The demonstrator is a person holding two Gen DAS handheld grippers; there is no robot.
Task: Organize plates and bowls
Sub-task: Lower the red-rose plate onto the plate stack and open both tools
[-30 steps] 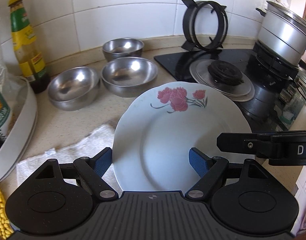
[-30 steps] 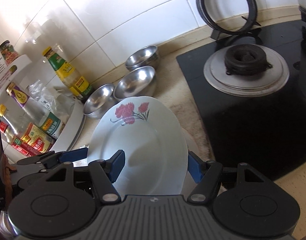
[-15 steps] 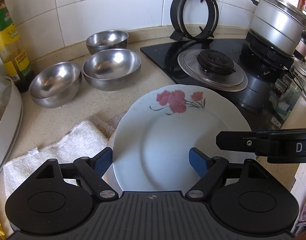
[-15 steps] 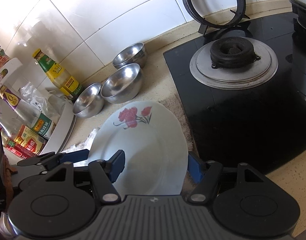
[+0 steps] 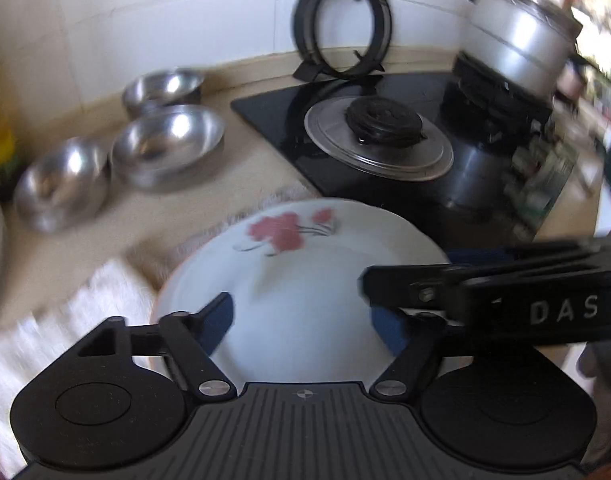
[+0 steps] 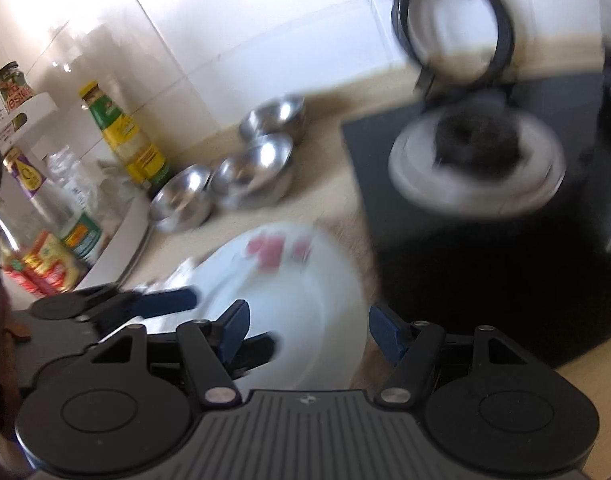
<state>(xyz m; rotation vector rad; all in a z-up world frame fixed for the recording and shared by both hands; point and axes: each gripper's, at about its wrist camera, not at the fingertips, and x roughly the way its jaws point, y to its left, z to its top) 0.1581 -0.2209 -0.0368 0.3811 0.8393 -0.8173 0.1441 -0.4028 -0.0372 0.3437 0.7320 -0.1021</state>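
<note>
A white plate with a red flower print (image 5: 301, 280) is held above a white towel (image 5: 65, 320) on the counter. My left gripper (image 5: 303, 324) has its blue fingers spread wide at the plate's near edge, so it is open. My right gripper (image 6: 309, 330) is also open around the plate (image 6: 289, 300), one finger on each side. Three steel bowls (image 5: 165, 144) sit at the back left near the wall; they also show in the right wrist view (image 6: 253, 172). Both views are motion-blurred.
A black gas hob (image 5: 385, 136) with a bare burner lies to the right, a loose pan support (image 5: 341, 28) leans on the wall, and a steel pot (image 5: 517, 48) stands at far right. Sauce bottles on a white rack (image 6: 117, 136) stand at left.
Both grippers and the plate have moved back and up from the wall; the bowls and hob look farther off. The plate sits lower in both views. Blur shows fast motion.
</note>
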